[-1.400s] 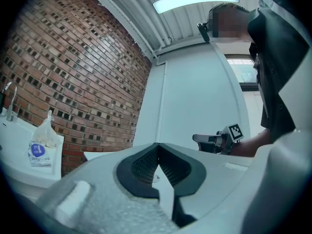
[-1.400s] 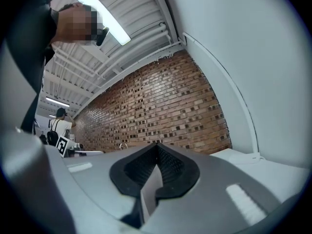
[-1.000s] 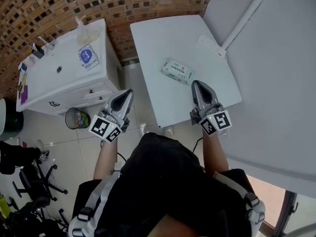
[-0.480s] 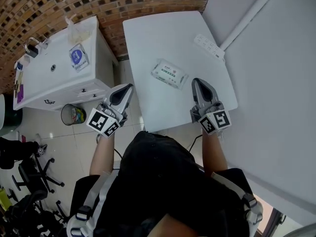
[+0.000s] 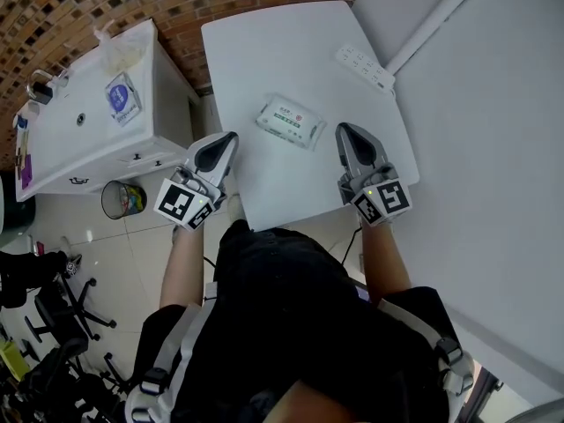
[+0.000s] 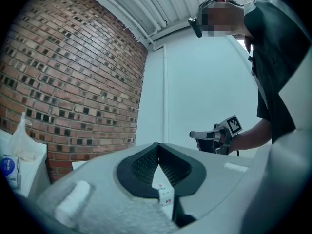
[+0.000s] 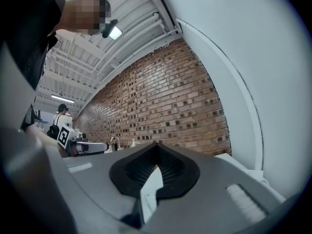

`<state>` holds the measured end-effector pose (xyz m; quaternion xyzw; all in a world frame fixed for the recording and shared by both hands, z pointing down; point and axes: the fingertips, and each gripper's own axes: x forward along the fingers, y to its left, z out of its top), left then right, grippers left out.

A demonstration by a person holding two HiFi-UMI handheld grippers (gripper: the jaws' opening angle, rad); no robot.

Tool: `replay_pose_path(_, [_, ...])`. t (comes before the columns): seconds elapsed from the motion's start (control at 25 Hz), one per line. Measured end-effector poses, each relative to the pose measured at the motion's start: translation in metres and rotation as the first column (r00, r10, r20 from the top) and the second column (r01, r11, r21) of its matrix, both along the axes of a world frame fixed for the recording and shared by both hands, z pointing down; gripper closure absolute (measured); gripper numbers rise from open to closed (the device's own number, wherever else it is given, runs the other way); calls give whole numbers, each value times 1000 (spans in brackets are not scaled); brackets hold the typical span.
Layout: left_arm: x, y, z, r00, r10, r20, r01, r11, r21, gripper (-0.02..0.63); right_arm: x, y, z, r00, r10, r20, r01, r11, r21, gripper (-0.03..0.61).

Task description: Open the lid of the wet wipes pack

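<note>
One wet wipes pack (image 5: 291, 121) lies between the left gripper (image 5: 226, 143) and right gripper (image 5: 347, 135), both pressed together, empty.

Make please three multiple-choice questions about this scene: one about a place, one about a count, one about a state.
1. Where on the white table does the wet wipes pack lie?
A. between the left gripper and the right gripper, touched by neither
B. under the left gripper
C. hanging over the near edge

2. How many power strips lie on the table?
A. none
B. one
C. three

3. How do both grippers' fingers stand?
A. wide open
B. shut, empty
C. shut on the pack

Answers:
1 A: the head view shows bare tabletop on each side of the pack.
2 B: only one lies there, near the far right corner.
3 B: in each gripper view the fingers meet with nothing gripped.
</note>
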<state>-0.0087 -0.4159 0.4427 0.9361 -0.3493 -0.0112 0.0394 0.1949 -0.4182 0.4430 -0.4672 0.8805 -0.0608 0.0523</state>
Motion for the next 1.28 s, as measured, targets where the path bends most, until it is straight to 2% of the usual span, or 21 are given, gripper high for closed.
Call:
replay_pose_path(0.16, [1, -13, 17, 999, 40, 21, -39, 999, -32, 612, -8, -6, 10, 1000, 16, -11, -16, 1000, -25, 574])
replay_pose_path(0.36, [9, -41, 25, 989, 139, 41, -138, 990, -34, 612, -17, -19, 13, 997, 58, -60, -60, 998, -33, 574])
replay_pose_path(0.48, [18, -56, 29, 977, 203, 59, -201, 979, -30, 612, -16, -25, 14, 993, 96, -73, -99, 994, -42, 574])
replay_pose_path(0.72, [21, -76, 52, 948, 303, 97, -295, 951, -88, 568, -23, -30, 25, 983, 152, -101, -160, 984, -79, 574])
replay_pose_path(0.8, [26, -77, 69, 931, 345, 115, -333, 936, -113, 532, -25, -30, 36, 981, 160, -110, -171, 980, -103, 574])
replay_pose_path(0.84, [30, -77, 77, 920, 373, 118, -358, 924, -133, 490, -26, -31, 41, 979, 168, -116, -181, 977, -115, 574])
replay_pose_path(0.88, [34, -78, 86, 908, 402, 119, -384, 911, -152, 421, -27, -32, 45, 976, 177, -126, -193, 973, -126, 574])
replay_pose_path(0.96, [40, -79, 104, 884, 448, 135, -423, 888, -179, 373, -31, -35, 55, 970, 188, -151, -210, 967, -145, 574])
replay_pose_path(1.08, [49, -87, 138, 865, 460, 202, -421, 883, -209, 275, -35, -37, 74, 966, 184, -185, -217, 960, -179, 574])
replay_pose_path(1.28, [67, -90, 187, 784, 537, 311, -477, 842, -251, 262, -37, -39, 101, 947, 173, -272, -239, 943, -233, 574])
